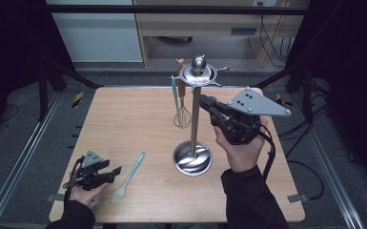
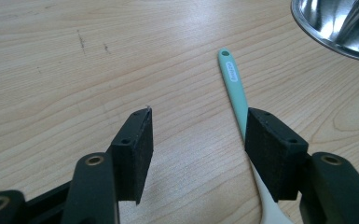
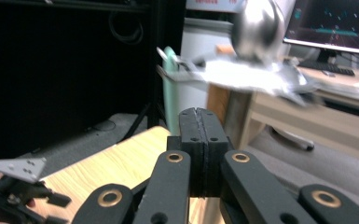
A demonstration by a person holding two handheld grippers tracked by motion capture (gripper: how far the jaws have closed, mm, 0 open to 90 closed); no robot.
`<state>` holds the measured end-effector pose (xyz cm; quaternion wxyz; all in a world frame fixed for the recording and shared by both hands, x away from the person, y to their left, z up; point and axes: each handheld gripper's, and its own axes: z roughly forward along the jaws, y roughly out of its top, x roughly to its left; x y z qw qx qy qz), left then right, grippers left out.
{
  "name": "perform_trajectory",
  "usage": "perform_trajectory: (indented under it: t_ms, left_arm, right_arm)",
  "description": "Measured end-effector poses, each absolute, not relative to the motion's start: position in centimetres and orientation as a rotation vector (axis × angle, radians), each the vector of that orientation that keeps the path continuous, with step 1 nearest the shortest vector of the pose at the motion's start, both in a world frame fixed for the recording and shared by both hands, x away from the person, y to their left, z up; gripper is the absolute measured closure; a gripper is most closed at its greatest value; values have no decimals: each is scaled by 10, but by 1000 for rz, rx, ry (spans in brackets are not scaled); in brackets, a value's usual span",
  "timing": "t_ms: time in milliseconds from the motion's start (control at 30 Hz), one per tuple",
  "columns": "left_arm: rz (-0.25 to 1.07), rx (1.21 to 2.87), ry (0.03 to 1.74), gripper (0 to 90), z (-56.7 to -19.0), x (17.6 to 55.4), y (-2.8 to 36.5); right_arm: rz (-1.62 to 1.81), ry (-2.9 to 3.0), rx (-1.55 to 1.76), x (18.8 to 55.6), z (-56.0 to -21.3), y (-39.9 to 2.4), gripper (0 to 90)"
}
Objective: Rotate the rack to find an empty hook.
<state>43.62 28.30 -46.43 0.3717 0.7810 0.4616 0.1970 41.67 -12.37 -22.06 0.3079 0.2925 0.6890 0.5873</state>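
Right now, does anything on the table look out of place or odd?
One thing: a teal-handled brush lies flat on the table beside the open left claw, while the whisk and another teal utensil hang on the steel stand. Nothing looks spilled or damaged.

Even overhead light brightens the table [image 1: 124, 124] amid dark surroundings, while the steel stand [image 3: 256, 70] looks blurred up close.

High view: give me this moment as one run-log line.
left gripper: open, beside brush | right gripper: shut, empty, near stand | whisk: hanging
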Motion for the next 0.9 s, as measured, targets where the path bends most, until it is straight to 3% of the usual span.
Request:
perform_trajectory:
  t_ms: [333,900]
  left_arm:
    - [506,2007,1185,416,-465,437,282]
    - [508,2005,1187,414,-465,437,283]
  right_arm:
    - [1539,1725,891,428,-226,-163,900]
    - [1550,1715,807,429,-211,-156,900]
